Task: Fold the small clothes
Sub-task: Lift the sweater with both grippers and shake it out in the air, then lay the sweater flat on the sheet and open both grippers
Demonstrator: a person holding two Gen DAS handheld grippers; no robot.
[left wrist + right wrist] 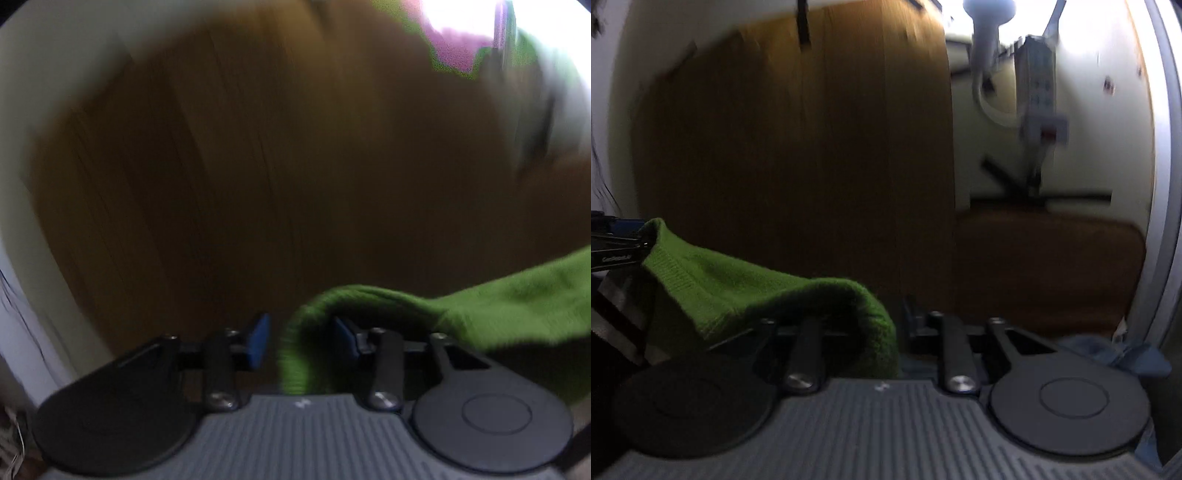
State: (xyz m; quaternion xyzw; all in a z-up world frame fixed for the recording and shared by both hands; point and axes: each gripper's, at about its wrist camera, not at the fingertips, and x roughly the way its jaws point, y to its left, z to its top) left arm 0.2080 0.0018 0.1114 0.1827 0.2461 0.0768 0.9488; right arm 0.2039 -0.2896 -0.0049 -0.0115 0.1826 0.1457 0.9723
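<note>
A green knitted garment (498, 306) hangs in the air, stretched between my two grippers. In the left wrist view its edge drapes over the right blue pad, and the left gripper (301, 338) stands with its jaws apart. In the right wrist view the green garment (746, 291) covers the left finger of the right gripper (882, 325), whose jaws also stand apart. The left gripper's tip (617, 240) shows at the garment's far left end. Both views are blurred by motion.
A brown wooden door or panel (798, 155) fills the background in both views. A white stand with a device (1038, 96) is at the right. Blue cloth (1123, 354) lies at the lower right. A pink item (454, 48) shows at the top right.
</note>
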